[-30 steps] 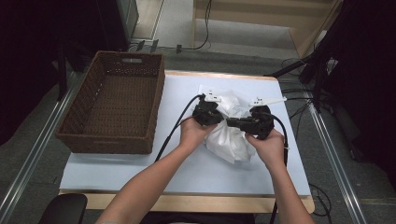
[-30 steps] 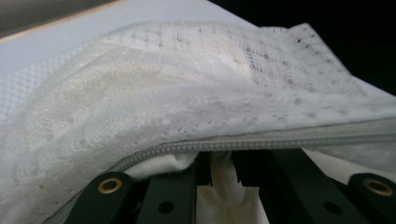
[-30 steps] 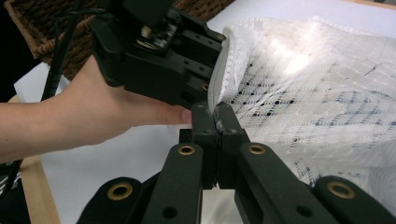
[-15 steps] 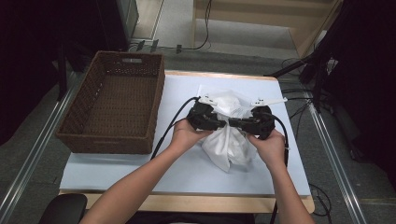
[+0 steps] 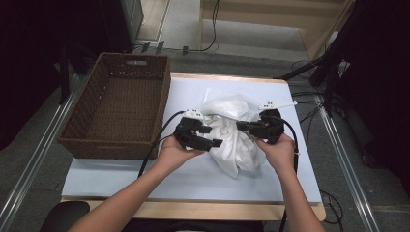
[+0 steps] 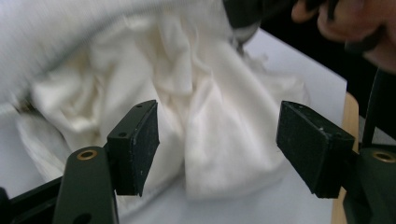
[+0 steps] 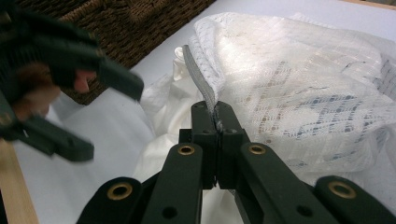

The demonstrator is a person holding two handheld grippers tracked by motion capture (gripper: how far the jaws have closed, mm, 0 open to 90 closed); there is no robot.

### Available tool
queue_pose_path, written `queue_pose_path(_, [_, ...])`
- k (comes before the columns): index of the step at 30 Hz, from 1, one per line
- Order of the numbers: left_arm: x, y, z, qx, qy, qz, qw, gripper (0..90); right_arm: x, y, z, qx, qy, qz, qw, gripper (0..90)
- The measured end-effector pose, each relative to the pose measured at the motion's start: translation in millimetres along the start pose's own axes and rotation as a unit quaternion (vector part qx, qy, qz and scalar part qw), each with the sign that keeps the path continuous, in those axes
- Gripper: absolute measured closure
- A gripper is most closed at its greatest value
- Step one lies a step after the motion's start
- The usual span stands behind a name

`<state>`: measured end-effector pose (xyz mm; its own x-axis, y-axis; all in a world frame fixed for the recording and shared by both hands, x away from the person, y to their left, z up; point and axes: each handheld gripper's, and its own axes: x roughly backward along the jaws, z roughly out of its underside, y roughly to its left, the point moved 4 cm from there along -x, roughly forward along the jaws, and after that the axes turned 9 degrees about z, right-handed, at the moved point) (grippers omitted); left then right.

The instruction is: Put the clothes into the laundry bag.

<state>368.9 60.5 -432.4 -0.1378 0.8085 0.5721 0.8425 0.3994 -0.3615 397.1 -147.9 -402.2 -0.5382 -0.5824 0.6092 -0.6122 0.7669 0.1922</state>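
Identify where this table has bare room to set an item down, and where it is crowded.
Free: the table strip between the wicker basket and the near edge, and the basket's own floor. Crowded: around the mesh bag and white cloth.

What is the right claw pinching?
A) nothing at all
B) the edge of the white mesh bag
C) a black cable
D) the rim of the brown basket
B: in the right gripper view the right claw is shut tight on the grey-trimmed edge of the white mesh bag, well away from the basket.
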Motion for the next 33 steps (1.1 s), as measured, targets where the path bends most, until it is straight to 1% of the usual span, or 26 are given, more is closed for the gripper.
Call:
queue_pose_path(3, [-14.1,0.4,14.3,0.008,0.02,0.004,0.9998,29.0,-0.1,0.4,-0.2,0.002,0.0,0.001,1.0,90.0])
queue_pose_path(5, [-25.3,-1.7,21.4,0.01,0.027,0.016,0.9994,28.9,-0.1,0.3,-0.4,0.002,-0.001,0.0,1.0,90.0])
queue_pose_path(7, [-35.8,-5.4,23.8,0.008,0.027,0.019,0.9994,28.6,0.0,0.3,-0.4,0.002,-0.001,0.0,1.0,90.0])
queue_pose_path(8, [-40.2,-6.5,24.2,0.004,0.032,0.015,0.9994,29.0,-0.3,0.4,-0.5,0.001,-0.001,0.0,1.0,90.0])
queue_pose_path(10, [-49.5,-8.3,24.3,0.001,0.035,0.011,0.9993,33.0,-0.3,0.7,-0.6,0.001,-0.002,-0.001,1.0,90.0])
queue_pose_path(11, [-54.0,-8.3,24.4,-0.002,0.038,0.002,0.9993,36.5,-0.2,0.9,-0.6,0.001,-0.001,0.0,1.0,90.0])
queue_pose_path(12, [-58.5,-7.5,23.7,-0.004,0.04,-0.011,0.9991,40.8,-0.2,1.1,-0.6,0.002,-0.001,-0.001,1.0,90.0])
queue_pose_path(14, [-67.0,-6.1,21.4,-0.006,0.042,-0.015,0.999,50.0,-0.5,1.9,-0.6,0.001,0.0,-0.002,1.0,90.0])
queue_pose_path(15, [-70.4,-5.2,19.9,-0.008,0.042,-0.023,0.9988,56.2,-0.8,2.2,-0.6,0.002,0.001,-0.002,1.0,90.0])
queue_pose_path(16, [-73.7,-3.9,18.2,-0.003,0.041,-0.021,0.9989,62.8,-1.0,2.7,-0.6,0.002,0.001,-0.003,1.0,90.0])
queue_pose_path(17, [-75.7,-1.9,16.7,-0.002,0.04,-0.018,0.999,72.5,-1.2,3.0,-0.7,0.004,0.001,-0.004,1.0,90.0])
queue_pose_path(18, [-76.6,0.2,15.0,0.004,0.042,-0.012,0.9991,81.5,-1.3,3.5,-0.8,0.004,0.001,-0.003,1.0,90.0])
queue_pose_path(19, [-75.9,1.6,13.1,0.017,0.042,-0.004,0.999,85.2,-1.0,3.6,-1.0,0.005,-0.001,-0.003,1.0,90.0])
queue_pose_path(20, [-72.6,1.3,10.6,0.021,0.036,0.006,0.9991,86.4,-0.4,3.4,-1.3,0.006,-0.002,-0.002,1.0,90.0])
queue_pose_path(22, [-60.5,-3.9,3.3,0.009,0.018,0.011,0.9997,87.1,2.0,2.5,-2.1,0.003,-0.005,0.0,1.0,90.0])
queue_pose_path(25, [-40.3,-7.8,-11.3,-0.005,-0.011,0.005,0.9999,87.5,4.1,0.5,-2.9,-0.001,-0.012,0.001,0.9999,90.0])
queue_pose_path(27, [-29.2,-8.9,-20.9,-0.005,-0.02,0.008,0.9997,87.5,5.2,1.0,-4.2,0.001,-0.017,0.001,0.9999,90.0])
queue_pose_path(28, [-23.6,-10.5,-25.5,-0.008,-0.03,0.013,0.9994,87.6,6.1,2.5,-5.1,0.0,-0.018,0.002,0.9998,90.0])
queue_pose_path(29, [-19.4,-12.5,-29.2,-0.009,-0.031,0.014,0.9994,87.5,6.7,3.2,-5.7,0.003,-0.018,0.005,0.9998,90.0])
queue_pose_path(30, [-15.1,-14.1,-32.0,-0.016,-0.031,0.009,0.9993,87.5,6.9,3.6,-6.2,0.007,-0.02,0.007,0.9998,90.0])
queue_pose_path(32, [-10.1,-13.8,-35.8,-0.017,-0.037,0.007,0.9991,87.6,7.5,3.7,-6.7,0.003,-0.023,0.004,0.9997,90.0])
queue_pose_path(33, [-8.4,-12.6,-37.1,-0.017,-0.04,0.001,0.999,87.7,7.5,3.9,-7.1,-0.001,-0.024,0.001,0.9997,90.0])
